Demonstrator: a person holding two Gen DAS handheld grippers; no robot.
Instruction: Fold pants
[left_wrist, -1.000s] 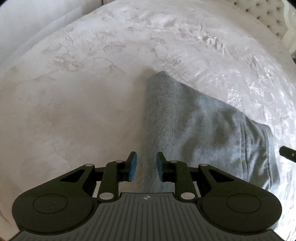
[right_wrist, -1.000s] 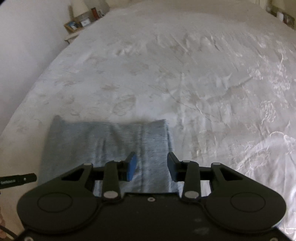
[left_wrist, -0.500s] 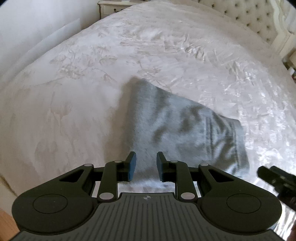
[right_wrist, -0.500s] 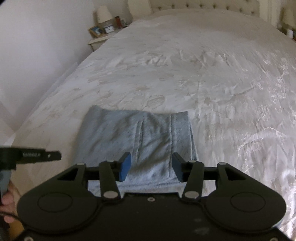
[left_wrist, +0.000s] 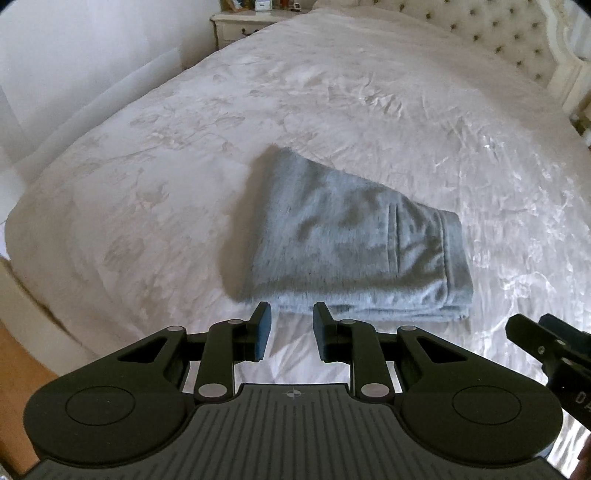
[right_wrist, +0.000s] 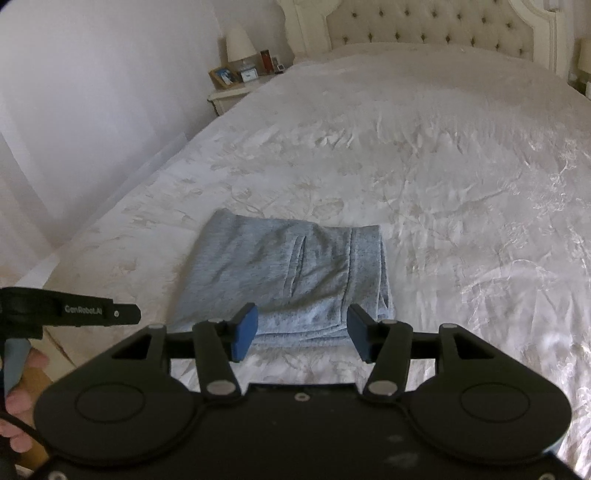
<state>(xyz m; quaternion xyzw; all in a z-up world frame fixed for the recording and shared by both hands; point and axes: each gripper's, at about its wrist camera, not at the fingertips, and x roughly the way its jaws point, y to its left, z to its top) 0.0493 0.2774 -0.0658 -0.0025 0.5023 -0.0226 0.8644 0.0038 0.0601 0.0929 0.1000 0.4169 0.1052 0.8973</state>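
Ahead of the left gripper (left_wrist: 291, 334), whose black fingers carry blue pads (left_wrist: 263, 336), lie the folded pants (left_wrist: 354, 251), heathered grey-blue with darker flecks. Under them spreads a white satin bedspread (left_wrist: 332, 122) with a faint tone-on-tone floral pattern. The right gripper (right_wrist: 301, 334) is likewise black with blue pads (right_wrist: 243, 332). Far beyond it stands a cream button-tufted headboard (right_wrist: 424, 26). To its far left, a cream nightstand (right_wrist: 231, 98) carries a lamp with a white shade (right_wrist: 239, 44), against a plain white wall (right_wrist: 92, 92).

A white bedspread (right_wrist: 424, 177) covers the bed below a tufted headboard (right_wrist: 424, 27), a nightstand (right_wrist: 236, 94) beside it.
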